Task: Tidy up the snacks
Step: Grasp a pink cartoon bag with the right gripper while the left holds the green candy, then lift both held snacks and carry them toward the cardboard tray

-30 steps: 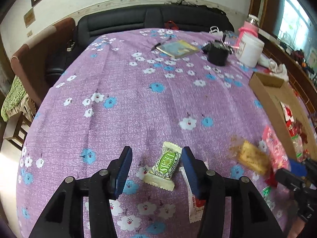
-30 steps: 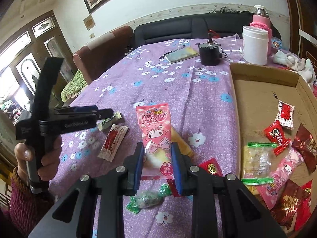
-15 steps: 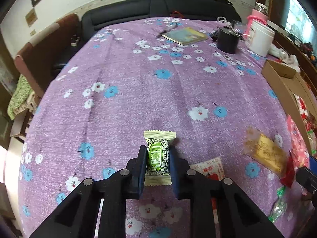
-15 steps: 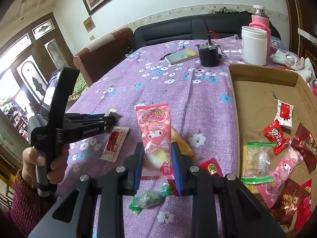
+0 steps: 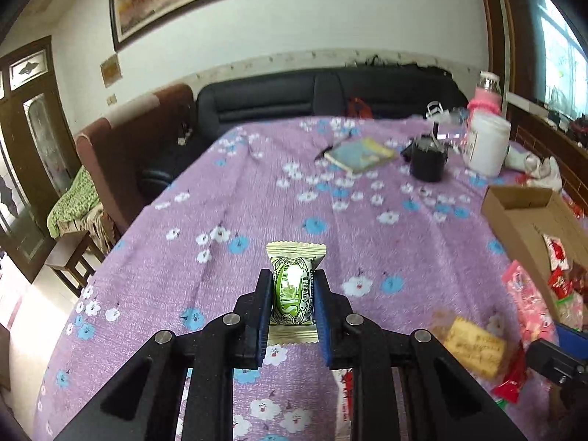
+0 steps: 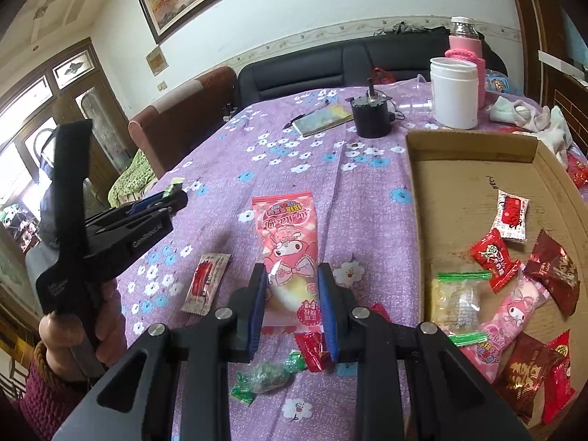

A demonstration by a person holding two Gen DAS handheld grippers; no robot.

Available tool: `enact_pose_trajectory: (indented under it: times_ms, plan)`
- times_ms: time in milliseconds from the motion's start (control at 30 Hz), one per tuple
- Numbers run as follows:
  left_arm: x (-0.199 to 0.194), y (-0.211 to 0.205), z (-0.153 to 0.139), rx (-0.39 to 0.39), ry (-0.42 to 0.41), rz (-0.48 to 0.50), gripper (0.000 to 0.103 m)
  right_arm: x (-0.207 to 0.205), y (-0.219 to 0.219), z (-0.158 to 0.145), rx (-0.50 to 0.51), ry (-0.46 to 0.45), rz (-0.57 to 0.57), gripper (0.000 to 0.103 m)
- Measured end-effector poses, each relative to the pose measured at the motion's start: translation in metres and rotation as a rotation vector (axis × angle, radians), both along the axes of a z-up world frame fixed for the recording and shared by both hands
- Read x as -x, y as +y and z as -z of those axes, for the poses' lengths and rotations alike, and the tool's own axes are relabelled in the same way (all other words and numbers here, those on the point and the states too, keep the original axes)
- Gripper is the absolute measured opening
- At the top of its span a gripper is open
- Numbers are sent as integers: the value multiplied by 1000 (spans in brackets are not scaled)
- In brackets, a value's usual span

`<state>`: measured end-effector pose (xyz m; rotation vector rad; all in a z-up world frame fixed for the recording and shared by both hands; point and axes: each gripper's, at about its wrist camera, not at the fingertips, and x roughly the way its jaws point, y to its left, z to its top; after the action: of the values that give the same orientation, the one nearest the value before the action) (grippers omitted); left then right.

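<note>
My left gripper (image 5: 293, 286) is shut on a green-and-white wrapped snack (image 5: 293, 290) and holds it above the purple flowered tablecloth (image 5: 257, 198). It also shows at the left of the right wrist view (image 6: 172, 198). My right gripper (image 6: 292, 290) is shut on a pink cartoon snack packet (image 6: 288, 242), held above the cloth. A cardboard box (image 6: 459, 183) at the right holds several red, pink and yellow snacks. Loose on the cloth lie a red-and-white sachet (image 6: 205, 283), a green-ended candy (image 6: 266, 376) and a red packet (image 6: 312, 345).
At the far end stand a black cup (image 6: 369, 115), a white jar (image 6: 455, 92), a pink bottle (image 6: 465, 42) and a booklet with a pen (image 6: 323, 117). A yellow cracker pack (image 5: 472, 345) lies right of the left gripper. Sofa and armchair sit beyond the table.
My left gripper closed on the green-and-white snack and lifted it off the cloth, its view tilting up. My right gripper stayed shut on the pink packet, nearly still.
</note>
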<state>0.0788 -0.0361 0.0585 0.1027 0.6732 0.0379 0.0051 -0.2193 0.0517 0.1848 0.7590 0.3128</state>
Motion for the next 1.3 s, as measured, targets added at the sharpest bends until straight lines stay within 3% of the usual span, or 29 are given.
enact_pose_trajectory:
  times_ms: [700, 1300]
  plan:
    - [12, -15, -2, -81, -62, 2, 22, -1, -10, -1, -14, -2, 32, 26]
    - [13, -21, -2, -105, -75, 5, 22, -2, -13, -1, -16, -6, 46, 26]
